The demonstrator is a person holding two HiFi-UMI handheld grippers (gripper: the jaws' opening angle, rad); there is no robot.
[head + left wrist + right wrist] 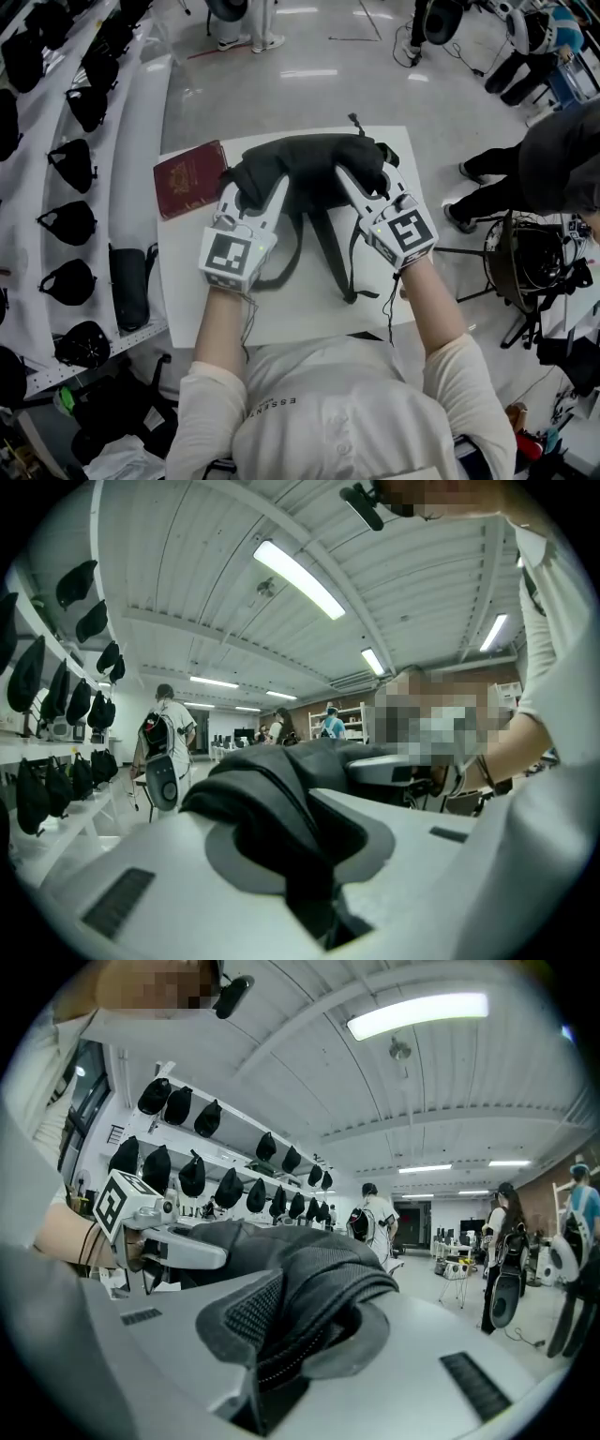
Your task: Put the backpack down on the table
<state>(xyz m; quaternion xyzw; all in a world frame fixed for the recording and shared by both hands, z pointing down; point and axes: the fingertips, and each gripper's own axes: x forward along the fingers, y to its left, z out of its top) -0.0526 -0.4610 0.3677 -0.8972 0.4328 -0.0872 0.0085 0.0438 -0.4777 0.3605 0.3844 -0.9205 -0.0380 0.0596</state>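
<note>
Limply crumpled black woven-fabric backpack (309,167)

A: How is your light?
B: Bright and even. Long ceiling strips (298,578) wash your room and glare off the floor (309,73) at the head view's top edge.
A: Shadows?
B: Only faint ones on your white table (187,281). The black backpack (309,164) swallows detail.
A: Sharpness?
B: Your gripper views bend at the rims, their corners go black, and the nearest cloth blurs.
</note>
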